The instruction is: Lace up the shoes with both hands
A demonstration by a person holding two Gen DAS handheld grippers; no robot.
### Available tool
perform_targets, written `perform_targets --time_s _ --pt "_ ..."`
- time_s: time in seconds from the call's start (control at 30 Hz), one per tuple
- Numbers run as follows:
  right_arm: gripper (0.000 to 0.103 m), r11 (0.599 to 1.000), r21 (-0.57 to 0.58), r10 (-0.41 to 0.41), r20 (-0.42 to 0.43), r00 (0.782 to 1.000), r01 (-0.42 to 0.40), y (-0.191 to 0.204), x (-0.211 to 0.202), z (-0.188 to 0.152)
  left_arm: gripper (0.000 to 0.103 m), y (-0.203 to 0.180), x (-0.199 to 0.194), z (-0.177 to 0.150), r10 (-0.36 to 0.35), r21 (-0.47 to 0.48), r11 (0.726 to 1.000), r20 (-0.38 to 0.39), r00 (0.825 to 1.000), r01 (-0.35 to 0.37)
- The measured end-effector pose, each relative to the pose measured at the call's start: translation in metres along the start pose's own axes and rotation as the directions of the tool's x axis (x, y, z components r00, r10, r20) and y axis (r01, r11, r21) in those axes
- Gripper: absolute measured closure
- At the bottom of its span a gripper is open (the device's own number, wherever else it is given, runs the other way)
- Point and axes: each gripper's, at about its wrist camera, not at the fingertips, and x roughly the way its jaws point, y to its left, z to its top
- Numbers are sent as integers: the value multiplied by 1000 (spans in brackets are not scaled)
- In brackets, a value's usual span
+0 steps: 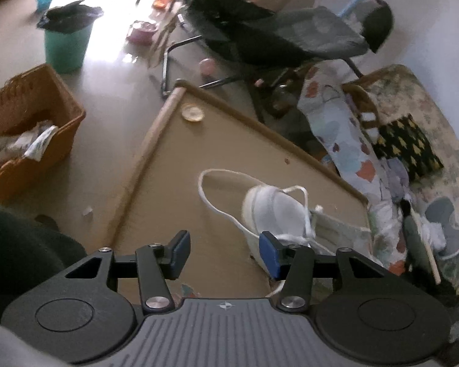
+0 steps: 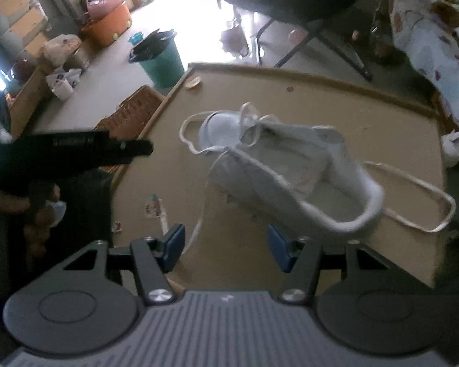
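Observation:
A white shoe (image 1: 275, 211) lies on the tan table (image 1: 174, 165), toe away from me in the left wrist view. Its white lace (image 1: 206, 197) curls in a loose loop off the toe. My left gripper (image 1: 225, 249) is open over bare table just left of the shoe, its right pad close to the shoe's side. In the right wrist view the shoe (image 2: 278, 165) lies on its side with the opening toward me. One lace loop (image 2: 428, 211) trails right. My right gripper (image 2: 226, 244) is open; a lace strand (image 2: 200, 226) hangs near its left pad, unpinched. The left gripper (image 2: 150, 148) shows side-on at left.
A teal bucket (image 1: 65, 46) with a black bag and a wicker basket (image 1: 24, 128) stand on the floor left of the table. A black folding chair (image 1: 275, 36) is beyond it. Patterned bedding (image 1: 345, 140) lies to the right. A small round disc (image 1: 192, 113) sits at the table's far corner.

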Motion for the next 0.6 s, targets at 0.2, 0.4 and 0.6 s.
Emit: perform_targets --time_s 0.2,0.4,0.6 --pt "43 996 84 0 -19 1000 1 6 14 9 51 17 3 20 -13 -76 997 15 1000 14" --pt "43 992 123 1 -15 1000 1 15 36 25 51 23 14 26 -22 -98 995 -16 1000 21" --pt "43 991 130 -30 -38 999 34 22 61 39 51 29 29 20 -36 -112 993 -42 998 31"
